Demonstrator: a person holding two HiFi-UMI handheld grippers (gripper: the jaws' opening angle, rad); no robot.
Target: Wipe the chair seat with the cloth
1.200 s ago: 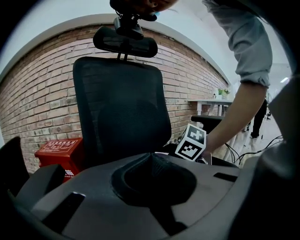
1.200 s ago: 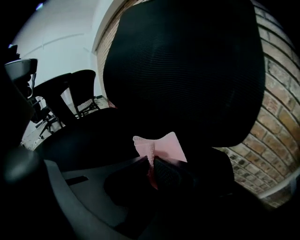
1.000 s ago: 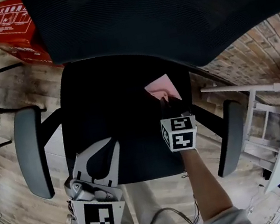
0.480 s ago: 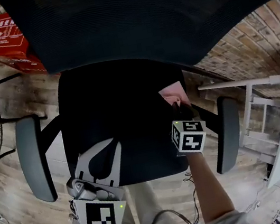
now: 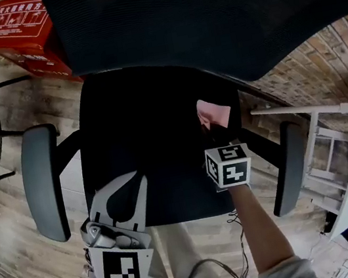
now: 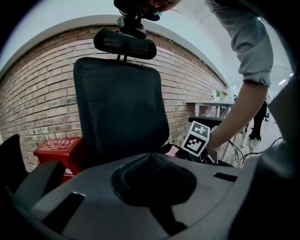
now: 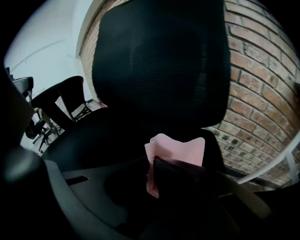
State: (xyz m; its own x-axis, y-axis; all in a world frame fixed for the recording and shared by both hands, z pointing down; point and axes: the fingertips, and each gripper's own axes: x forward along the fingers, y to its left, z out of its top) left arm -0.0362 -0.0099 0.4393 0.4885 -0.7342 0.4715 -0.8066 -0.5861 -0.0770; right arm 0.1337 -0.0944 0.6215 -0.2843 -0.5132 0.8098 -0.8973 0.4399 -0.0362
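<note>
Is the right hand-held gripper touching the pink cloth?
Touching. In the right gripper view the right hand-held gripper is clamped on the pink cloth.

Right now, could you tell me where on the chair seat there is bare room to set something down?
The chair seat is bare from the left armrest across to the cloth. Crowded: its right side, where the right hand-held gripper holds the cloth, and its front-left corner under the left hand-held gripper.

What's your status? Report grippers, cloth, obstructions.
Right gripper shut on pink cloth, at the chair seat's right rear. Left gripper shut, empty, at the seat's front edge. Nothing else seen on the seat.
</note>
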